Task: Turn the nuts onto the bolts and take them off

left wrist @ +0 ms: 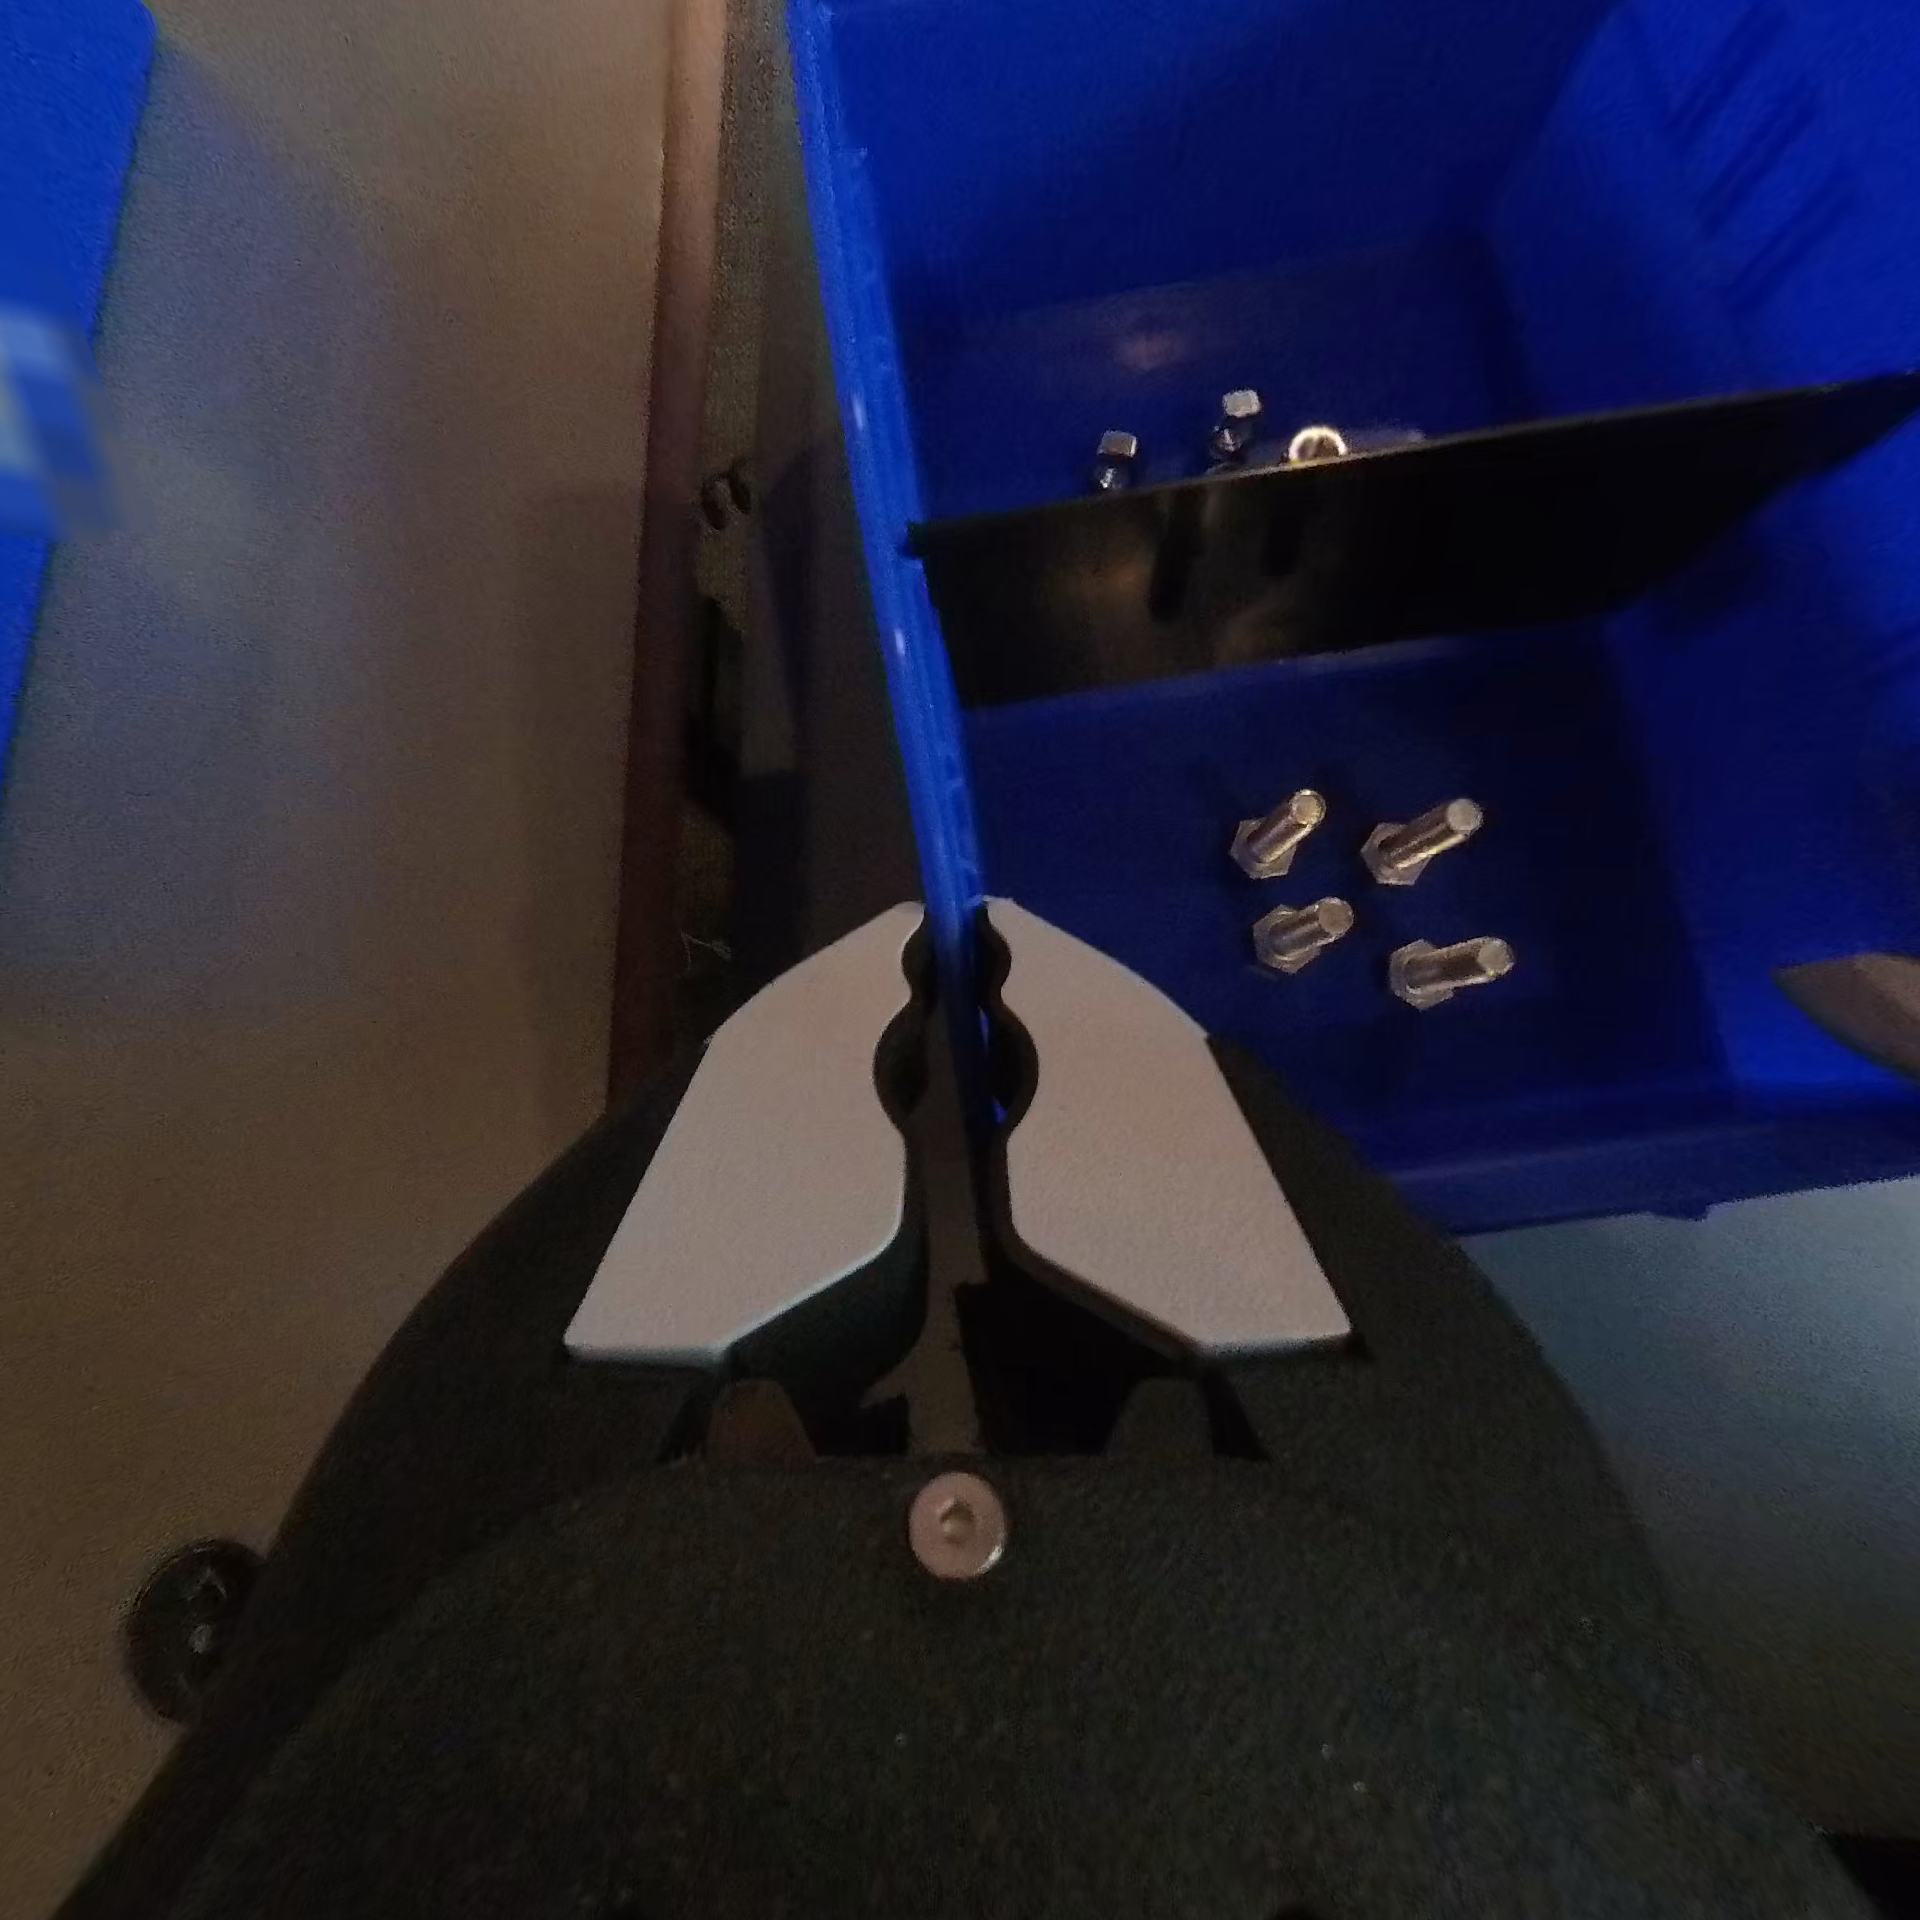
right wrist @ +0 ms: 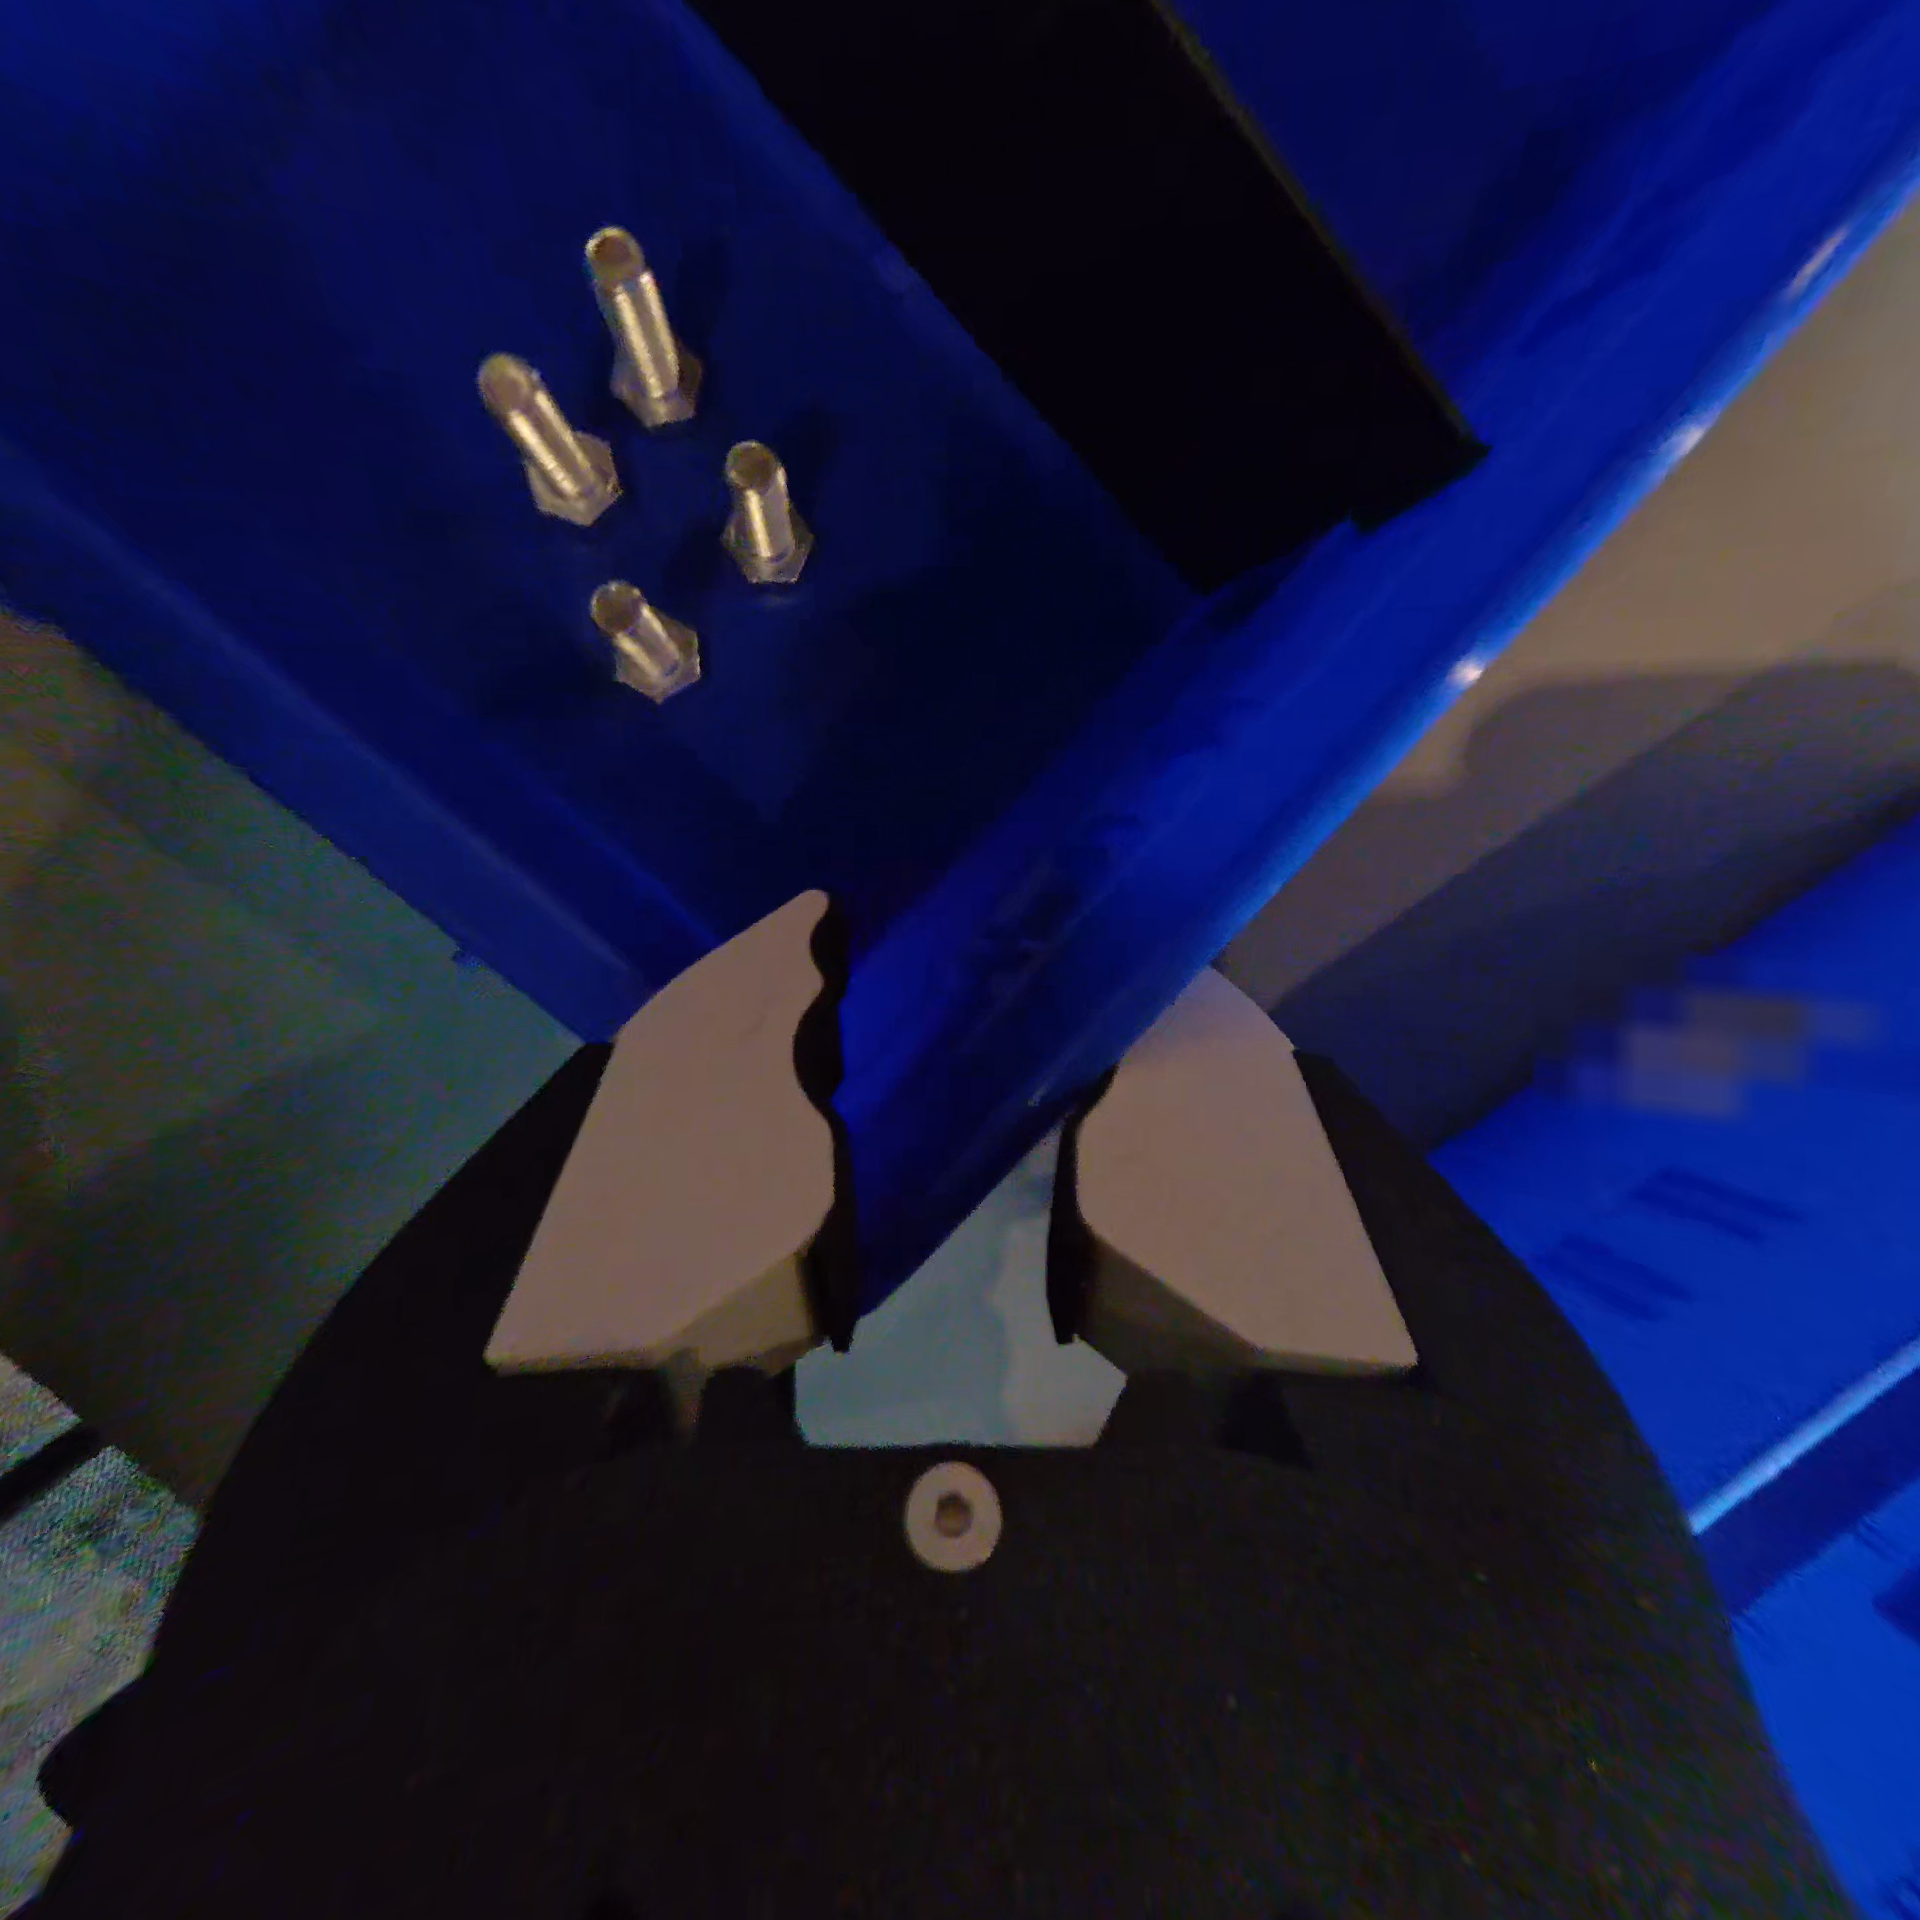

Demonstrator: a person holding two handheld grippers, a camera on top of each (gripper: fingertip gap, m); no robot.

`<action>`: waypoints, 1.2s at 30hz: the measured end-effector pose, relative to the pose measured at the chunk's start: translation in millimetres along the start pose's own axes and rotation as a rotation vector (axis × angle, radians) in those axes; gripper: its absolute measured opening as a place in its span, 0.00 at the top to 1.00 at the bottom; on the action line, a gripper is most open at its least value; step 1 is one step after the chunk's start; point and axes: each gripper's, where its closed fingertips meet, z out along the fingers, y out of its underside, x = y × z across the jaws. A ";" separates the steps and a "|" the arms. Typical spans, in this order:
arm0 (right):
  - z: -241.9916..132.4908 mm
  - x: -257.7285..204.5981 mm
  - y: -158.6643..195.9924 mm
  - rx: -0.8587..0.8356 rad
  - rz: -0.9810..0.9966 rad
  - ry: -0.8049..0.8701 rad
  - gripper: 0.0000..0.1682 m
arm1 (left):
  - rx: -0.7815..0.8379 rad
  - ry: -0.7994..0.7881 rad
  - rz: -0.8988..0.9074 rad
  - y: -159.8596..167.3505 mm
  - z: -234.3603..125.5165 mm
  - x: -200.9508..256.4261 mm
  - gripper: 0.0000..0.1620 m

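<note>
The left gripper [left wrist: 954, 920] is clamped on the side wall of a blue bin [left wrist: 1195, 208]; the thin wall runs between its two fingers, and its lower part is hidden behind the gripper body.

The right gripper [right wrist: 1018, 977] straddles the opposite wall of the bin [right wrist: 1299, 748]. The left finger [right wrist: 707, 1122] presses against the wall. The tip of the other finger is covered by the rim, so it cannot be determined whether this gripper is squeezing the wall.

A black divider [left wrist: 1351, 540] splits the bin into two compartments. In the near compartment, four bolts [left wrist: 1423, 842] stand on their heads with the threaded ends up, grouped close together but not touching. In the right wrist view the same bolts [right wrist: 644, 332] appear blurred; their threads are hard to make out.

Beyond the divider lie several small metal parts [left wrist: 1236, 416]. The divider cuts off their lower portions, and they are too small to identify as nuts or bolts with certainty.

The bin rests on a pale table [left wrist: 364, 623].
</note>
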 end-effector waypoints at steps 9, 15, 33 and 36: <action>-1.2 -24.6 -6.5 0.036 -0.023 -0.087 0.65 | 0.014 -0.049 -0.034 0.8 6.0 -17.3 0.95; -1.5 -31.9 -10.4 0.068 0.002 -0.142 0.63 | 0.010 -0.056 -0.031 -2.2 7.4 -24.7 0.94; -151.4 65.3 -5.9 0.523 0.027 0.020 0.16 | 0.671 0.012 0.014 -91.8 -123.7 21.8 0.48; -190.0 110.1 13.8 0.594 0.064 0.136 0.17 | 0.697 0.055 0.082 -104.4 -144.0 61.4 0.47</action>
